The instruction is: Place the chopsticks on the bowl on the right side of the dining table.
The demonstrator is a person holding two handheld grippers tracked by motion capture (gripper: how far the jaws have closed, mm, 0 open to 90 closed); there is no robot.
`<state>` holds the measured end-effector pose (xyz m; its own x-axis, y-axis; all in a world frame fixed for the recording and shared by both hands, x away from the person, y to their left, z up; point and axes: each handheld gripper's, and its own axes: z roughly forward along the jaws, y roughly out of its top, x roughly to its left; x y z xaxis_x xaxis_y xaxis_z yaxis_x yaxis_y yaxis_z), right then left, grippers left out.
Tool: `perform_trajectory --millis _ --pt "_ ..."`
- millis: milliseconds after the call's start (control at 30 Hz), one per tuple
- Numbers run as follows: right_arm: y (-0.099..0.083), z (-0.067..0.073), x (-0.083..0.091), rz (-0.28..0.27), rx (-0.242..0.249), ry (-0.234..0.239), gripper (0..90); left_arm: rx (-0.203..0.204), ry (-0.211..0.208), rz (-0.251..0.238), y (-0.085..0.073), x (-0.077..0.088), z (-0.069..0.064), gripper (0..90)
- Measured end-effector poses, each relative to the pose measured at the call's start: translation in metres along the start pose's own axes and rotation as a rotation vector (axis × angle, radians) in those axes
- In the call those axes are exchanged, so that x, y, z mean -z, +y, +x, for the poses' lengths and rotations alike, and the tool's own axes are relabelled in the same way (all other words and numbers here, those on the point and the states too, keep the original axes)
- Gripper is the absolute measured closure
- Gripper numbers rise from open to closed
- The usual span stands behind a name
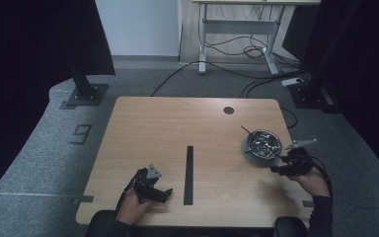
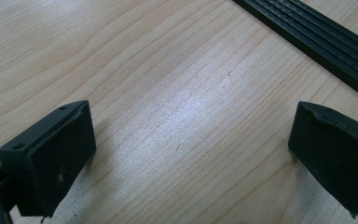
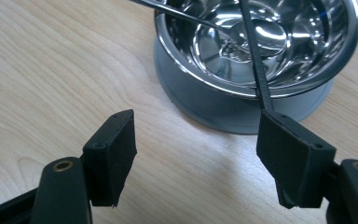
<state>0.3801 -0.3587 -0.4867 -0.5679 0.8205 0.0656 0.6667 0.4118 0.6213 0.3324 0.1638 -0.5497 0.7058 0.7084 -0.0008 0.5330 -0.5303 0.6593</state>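
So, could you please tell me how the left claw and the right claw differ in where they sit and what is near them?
The left claw rests low over bare wood beside the black strip; the right claw sits at the steel bowl. The left claw has only tabletop between its jaws; the right claw faces the bowl's grey base, with a thin black rod beside one jaw. Both stand open, holding nothing.

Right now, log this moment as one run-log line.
right gripper: open, empty, beside steel bowl | left gripper: open, empty, over table | thin utensils in bowl
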Motion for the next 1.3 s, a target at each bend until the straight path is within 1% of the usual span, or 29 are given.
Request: perform_trajectory --millis 133,467,633,800,900,967,1033,1100,1167,1300 --pt "0.000 -0.003 -0.002 -0.016 0.005 -0.019 27.4 0.000 0.000 0.000 0.000 0.000 0.000 0.3" --pt "0.001 -0.009 -0.010 -0.040 -0.015 -0.067 25.9 0.000 0.000 0.000 0.000 0.000 0.000 0.3" --pt "0.001 -0.015 -0.013 -0.058 -0.020 -0.073 25.7 0.000 0.000 0.000 0.000 0.000 0.000 0.3" --pt "0.003 -0.016 -0.012 -0.064 -0.018 -0.069 25.5 0.000 0.000 0.000 0.000 0.000 0.000 0.3" --pt "0.011 -0.012 -0.008 -0.107 -0.016 -0.060 23.9 0.000 0.000 0.001 0.000 0.000 0.000 0.3" --pt "0.020 -0.008 -0.009 -0.123 -0.012 -0.061 21.8 0.000 0.000 0.000 0.000 0.000 0.000 0.3" --pt "0.028 -0.005 -0.014 -0.127 -0.018 -0.075 18.9 0.001 0.000 0.000 0.000 0.000 0.000 0.3" --pt "0.037 -0.002 -0.020 -0.118 -0.028 -0.099 17.6 0.001 -0.001 0.000 0.000 0.000 0.000 0.3" --pt "0.045 -0.001 -0.027 -0.113 -0.039 -0.126 17.5 0.001 0.000 0.000 0.000 0.000 0.000 0.3" --pt "0.057 0.000 -0.041 -0.106 -0.062 -0.148 19.3 0.000 0.000 0.000 0.000 0.000 0.000 0.3"
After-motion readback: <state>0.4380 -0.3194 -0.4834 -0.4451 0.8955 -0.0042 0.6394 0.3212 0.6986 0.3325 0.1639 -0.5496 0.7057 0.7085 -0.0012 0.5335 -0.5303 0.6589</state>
